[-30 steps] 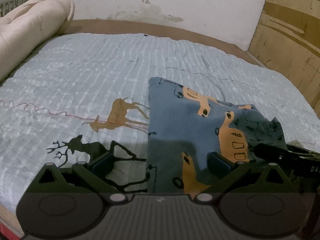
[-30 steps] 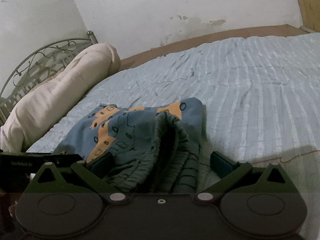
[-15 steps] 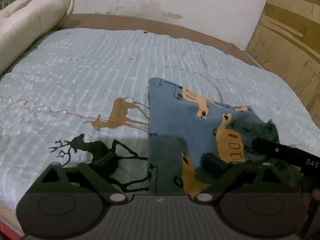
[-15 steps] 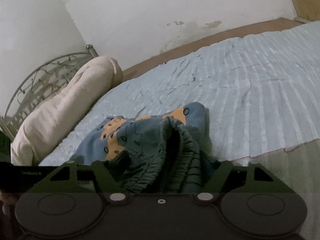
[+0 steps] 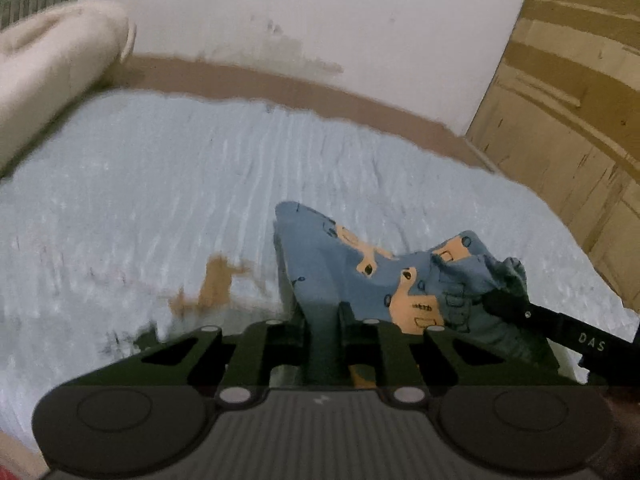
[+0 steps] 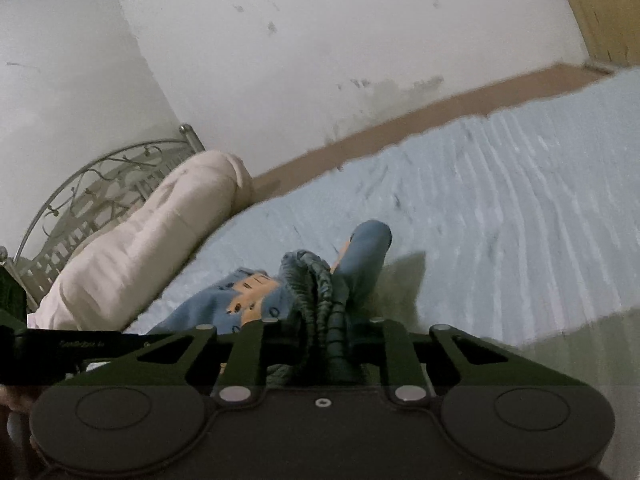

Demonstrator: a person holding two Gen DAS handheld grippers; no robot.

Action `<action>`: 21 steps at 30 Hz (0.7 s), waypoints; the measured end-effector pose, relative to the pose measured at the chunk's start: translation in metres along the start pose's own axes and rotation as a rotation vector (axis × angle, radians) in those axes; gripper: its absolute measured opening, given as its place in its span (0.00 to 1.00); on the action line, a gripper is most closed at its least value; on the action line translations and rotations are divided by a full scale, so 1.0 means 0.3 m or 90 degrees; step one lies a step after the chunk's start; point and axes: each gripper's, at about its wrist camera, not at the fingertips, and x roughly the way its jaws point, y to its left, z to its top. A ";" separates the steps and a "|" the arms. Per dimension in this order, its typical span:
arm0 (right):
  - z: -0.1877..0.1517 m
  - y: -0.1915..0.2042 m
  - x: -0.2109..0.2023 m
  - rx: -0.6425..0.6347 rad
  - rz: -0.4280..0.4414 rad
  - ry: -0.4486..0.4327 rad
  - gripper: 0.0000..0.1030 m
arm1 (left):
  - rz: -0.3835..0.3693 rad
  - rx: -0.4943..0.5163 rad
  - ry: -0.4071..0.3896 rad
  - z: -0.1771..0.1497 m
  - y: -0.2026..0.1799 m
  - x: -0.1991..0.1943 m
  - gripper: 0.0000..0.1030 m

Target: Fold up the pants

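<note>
The pants [image 5: 360, 276], blue with orange car prints, are now bunched and partly lifted off the bed [image 5: 160, 200], where 1 second ago they lay flat and folded on the quilt near its near edge. In the left wrist view their near fold rises in a peak toward the camera, and only the far corner still rests on the quilt. The left gripper [image 5: 323, 332] stood wide apart 1 second ago with the cloth edge between its fingers; now its jaws are closing, with a dark pleat of the blue fabric pinched between them. The right gripper [image 6: 324, 332] has changed the same way: from wide apart around the ribbed waistband [image 6: 320, 284], its jaws are closing, with that grey-green band squeezed into a narrow rope between them. In the right wrist view a pant leg [image 6: 366, 248] now stands up behind the waistband and casts a shadow on the quilt. The right gripper's black finger also shows at the right of the left wrist view, at the waistband end. Both views now show more of the white wall [image 6: 320, 40] and less quilt than before. The cream rolled bedding [image 6: 140, 252] stays along the headboard [image 6: 92, 184] edge of the bed.
</note>
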 end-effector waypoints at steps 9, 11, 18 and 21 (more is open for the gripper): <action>0.113 0.050 0.129 -0.024 -0.023 -0.041 0.19 | 0.022 -0.003 -0.048 0.124 0.037 0.091 0.16; 0.120 0.043 0.168 -0.020 -0.034 -0.031 0.19 | 0.026 -0.017 -0.030 0.126 0.051 0.134 0.16; 0.081 0.001 0.254 0.002 -0.068 0.019 0.23 | 0.038 -0.034 0.012 0.082 0.096 0.213 0.21; 0.074 -0.010 0.251 0.011 -0.073 0.021 0.31 | 0.045 -0.033 0.008 0.076 0.095 0.203 0.24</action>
